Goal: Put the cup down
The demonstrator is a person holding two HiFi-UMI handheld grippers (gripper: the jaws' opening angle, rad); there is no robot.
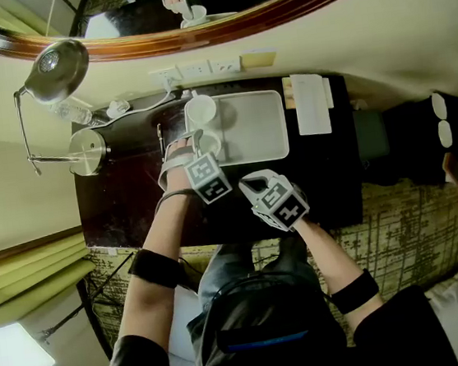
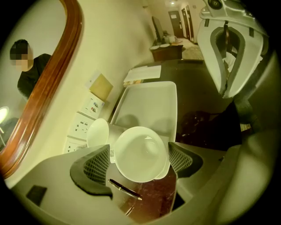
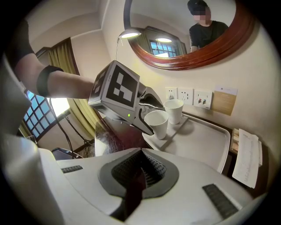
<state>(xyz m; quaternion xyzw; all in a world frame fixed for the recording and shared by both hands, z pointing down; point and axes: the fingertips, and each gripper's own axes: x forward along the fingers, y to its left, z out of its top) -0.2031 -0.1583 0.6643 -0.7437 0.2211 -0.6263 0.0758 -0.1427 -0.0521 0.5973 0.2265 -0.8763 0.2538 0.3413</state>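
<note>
The left gripper [image 2: 139,164] points steeply down at the dark glossy desk [image 1: 132,206]. Its fingers are spread to either side of a plain white paper cup [image 2: 140,148], close to its rim but released rather than clamping it. The cup stands upright and looks to be resting on the near left corner of the shallow white rectangular tray [image 2: 151,103]. A second white paper cup [image 2: 97,132] stands just beside it, toward the wall. Neither cup carries a logo or print. A slim black pen [image 2: 125,190] lies on the desk below the fingers. The right gripper [image 3: 141,170] hovers near the desk's front edge, its fingers clenched together on nothing. On the wall are white power sockets [image 2: 83,125] and a tan card [image 2: 102,86], and a printed white sheet [image 1: 311,103] lies right of the tray. The lettering on all three is too small to read. The only bold markings are the black-and-white squares on the grippers' cubes.
</note>
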